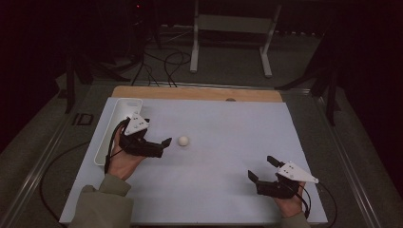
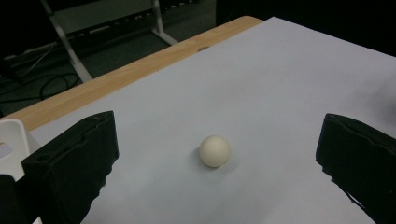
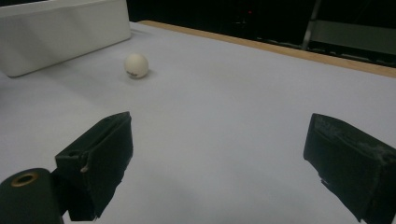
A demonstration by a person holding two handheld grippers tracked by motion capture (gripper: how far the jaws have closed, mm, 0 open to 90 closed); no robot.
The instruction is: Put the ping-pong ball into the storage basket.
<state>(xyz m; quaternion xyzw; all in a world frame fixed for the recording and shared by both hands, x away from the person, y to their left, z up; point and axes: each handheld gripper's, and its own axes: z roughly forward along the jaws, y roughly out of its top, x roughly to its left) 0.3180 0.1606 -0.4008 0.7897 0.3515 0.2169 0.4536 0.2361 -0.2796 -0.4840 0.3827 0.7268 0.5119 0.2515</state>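
We see a small white ball [image 1: 183, 140] lying on the pale sheet [image 1: 228, 142] that covers the tabletop, a little toward nine o'clock from the sheet's middle. Nothing touches it.

Our left tool [image 1: 161, 145] sits just at nine o'clock of the ball, its jaws spread wide and pointing toward three o'clock, with the ball close ahead of the tips but still apart from them. In the left gripper view the left tool [image 2: 215, 154] is plainly released: the two black jaws stand far apart at either side, and the ball [image 2: 215, 151] rests on the sheet between and beyond them, clear of both. The hand [image 1: 124, 161] holding this tool comes in from six o'clock, sleeve at the bottom edge.

A long white tray [image 1: 107, 137] lies along the nine o'clock edge of the sheet, just behind the left tool. In the right gripper view its wall [image 3: 60, 35] stands near the ball [image 3: 136, 65], the two not touching.

Our right tool [image 1: 263, 169] rests near the five o'clock corner of the sheet, well apart from the ball. Its jaws are also released and empty; in its own view the right tool [image 3: 217, 154] shows bare sheet between the jaws.

A strip of bare wood [image 1: 190, 92] shows along the twelve o'clock edge of the tabletop.
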